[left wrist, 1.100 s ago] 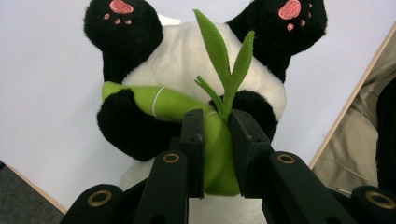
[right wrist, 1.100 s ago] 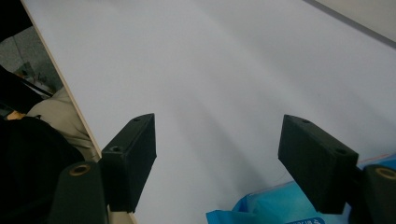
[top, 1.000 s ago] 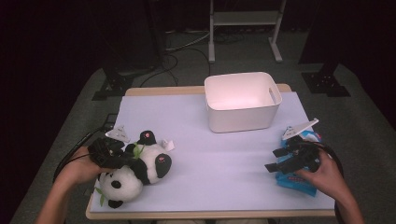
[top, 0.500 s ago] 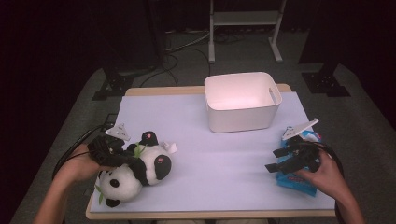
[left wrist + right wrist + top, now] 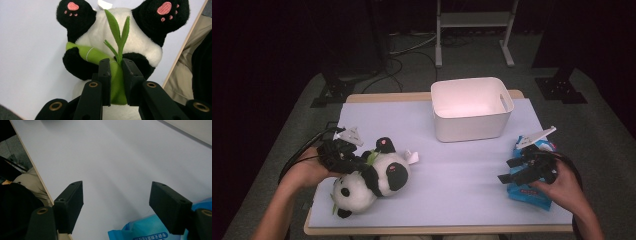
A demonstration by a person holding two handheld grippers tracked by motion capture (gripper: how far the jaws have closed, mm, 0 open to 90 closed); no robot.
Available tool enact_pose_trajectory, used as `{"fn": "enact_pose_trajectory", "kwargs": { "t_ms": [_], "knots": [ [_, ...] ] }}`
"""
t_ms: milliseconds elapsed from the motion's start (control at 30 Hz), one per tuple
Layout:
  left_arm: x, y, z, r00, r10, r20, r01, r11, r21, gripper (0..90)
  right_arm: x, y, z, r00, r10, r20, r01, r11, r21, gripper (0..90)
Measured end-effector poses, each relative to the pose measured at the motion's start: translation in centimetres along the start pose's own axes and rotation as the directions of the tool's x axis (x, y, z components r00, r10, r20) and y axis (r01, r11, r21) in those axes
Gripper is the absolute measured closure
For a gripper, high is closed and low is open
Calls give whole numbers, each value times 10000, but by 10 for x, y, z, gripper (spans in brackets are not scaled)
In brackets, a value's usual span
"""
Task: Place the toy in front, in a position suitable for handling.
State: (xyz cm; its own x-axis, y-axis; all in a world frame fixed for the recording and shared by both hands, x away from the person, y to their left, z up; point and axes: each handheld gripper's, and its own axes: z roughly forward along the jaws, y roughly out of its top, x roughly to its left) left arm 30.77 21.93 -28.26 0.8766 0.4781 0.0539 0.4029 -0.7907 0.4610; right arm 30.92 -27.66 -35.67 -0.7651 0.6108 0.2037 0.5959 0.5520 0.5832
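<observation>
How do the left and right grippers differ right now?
The left gripper has its jaws closed on the green bamboo of the panda; the right gripper has its jaws wide apart with nothing between them. The left is over the panda at the table's left; the right hovers by a blue pack at the right. Both are black, two-jawed and hand-held.

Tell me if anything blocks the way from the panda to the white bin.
Nothing visible does. The left gripper is clamped on the panda's green bamboo; only bare table lies between it and the white bin.
</observation>
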Motion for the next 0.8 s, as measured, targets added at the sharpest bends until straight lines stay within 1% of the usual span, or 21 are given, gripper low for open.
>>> {"fn": "enact_pose_trajectory", "kwargs": {
  "t_ms": [133,200,333,400,467,567,667,733,800],
  "knots": [
    [-4,21,1,9992,386,70,-386,9993,-12,779,-2,-1,-3,9999,59,111,-59,10000,-64,260],
    [-6,31,2,9984,539,171,-538,9985,-60,779,-3,-2,-5,9999,116,127,-114,9999,-113,260],
    [-11,54,8,9941,1023,354,-1023,9948,-20,778,-6,-4,-9,9996,197,218,-193,9996,-182,260],
    [-14,66,12,9915,1210,477,-1206,9926,-97,778,-7,-5,-11,9995,220,242,-214,9995,-249,260],
    [-17,78,17,9876,1478,527,-1475,9890,-113,778,-8,-6,-14,9992,277,278,-269,9991,-315,260],
    [-23,96,25,9818,1747,750,-1732,9846,-253,778,-9,-7,-17,9989,321,344,-307,9987,-403,260],
    [-29,114,36,9725,2109,992,-2086,9774,-333,777,-10,-8,-21,9986,374,376,-355,9981,-514,260],
    [-34,126,44,9679,2249,1124,-2218,9743,-394,777,-11,-9,-22,9983,436,393,-415,9977,-536,260],
    [-39,137,52,9617,2410,1308,-2374,9705,-430,777,-13,-11,-24,9980,473,411,-448,9973,-585,258]
  ]
}}
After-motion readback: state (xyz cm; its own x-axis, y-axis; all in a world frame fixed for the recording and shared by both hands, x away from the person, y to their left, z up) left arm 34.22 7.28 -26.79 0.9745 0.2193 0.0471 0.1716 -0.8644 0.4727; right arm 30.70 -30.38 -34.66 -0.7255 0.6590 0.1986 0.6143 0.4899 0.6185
